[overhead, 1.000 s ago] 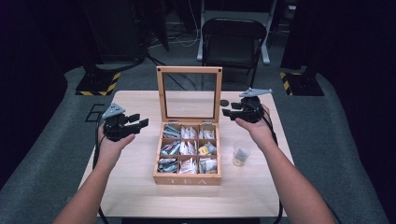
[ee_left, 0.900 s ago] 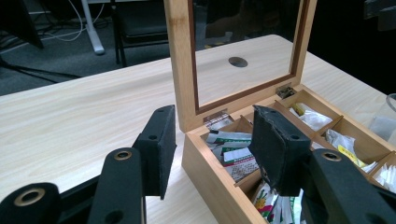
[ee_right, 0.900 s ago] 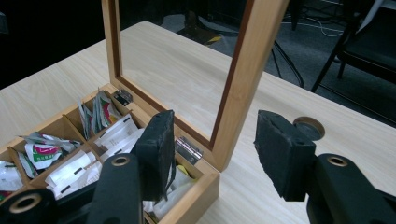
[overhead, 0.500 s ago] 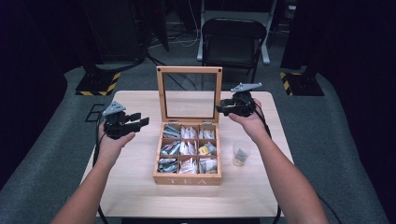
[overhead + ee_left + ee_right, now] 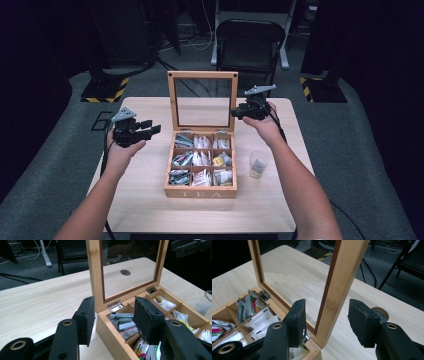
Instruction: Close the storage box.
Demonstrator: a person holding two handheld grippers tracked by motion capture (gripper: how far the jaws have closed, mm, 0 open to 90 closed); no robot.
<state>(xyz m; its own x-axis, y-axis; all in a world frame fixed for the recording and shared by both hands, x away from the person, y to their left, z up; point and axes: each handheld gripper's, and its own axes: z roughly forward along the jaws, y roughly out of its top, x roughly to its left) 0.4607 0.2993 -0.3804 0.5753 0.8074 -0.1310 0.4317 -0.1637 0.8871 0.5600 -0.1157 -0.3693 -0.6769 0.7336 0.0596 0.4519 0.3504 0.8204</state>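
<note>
Straddling the upright lid (image 5: pixel 342 287) of the tea box (image 5: pixel 201 191), the right gripper (image 5: pixel 325 322) held its jaws wide, untouching, the lid's side rail standing vertical between them.

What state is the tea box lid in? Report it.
Open. The lid stands upright on its hinges behind the tea box, the tea bag compartments exposed; the right tool straddles its frame edge without touching.

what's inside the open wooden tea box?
The wooden tea box has nine compartments, each holding tea bag packets in mixed colours. Whatever lies under the top packets is covered.
</note>
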